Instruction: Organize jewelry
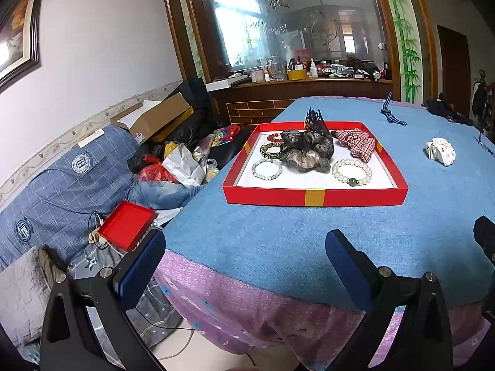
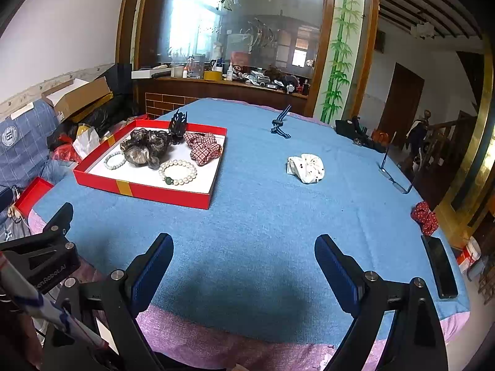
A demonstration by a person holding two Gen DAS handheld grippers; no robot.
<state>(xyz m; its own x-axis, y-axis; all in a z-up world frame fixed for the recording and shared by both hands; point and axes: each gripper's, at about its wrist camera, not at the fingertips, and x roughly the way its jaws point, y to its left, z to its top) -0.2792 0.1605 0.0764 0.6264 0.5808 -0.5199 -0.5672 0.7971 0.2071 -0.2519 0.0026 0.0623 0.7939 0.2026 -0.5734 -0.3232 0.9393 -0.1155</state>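
Observation:
A red tray with a white floor sits on the blue cloth. It holds a grey-brown scrunchie, a red plaid scrunchie, a black hair claw and several bead bracelets, one with a green bead. Outside the tray lie a white dotted scrunchie, a navy striped hair tie and a red dotted scrunchie. My left gripper and right gripper hover open near the table's front edge, holding nothing.
Glasses and a black phone lie along the right edge of the table. A cluttered sofa with a small red lid, bags and a cardboard box stands to the left. A wooden counter with a mirror lies behind.

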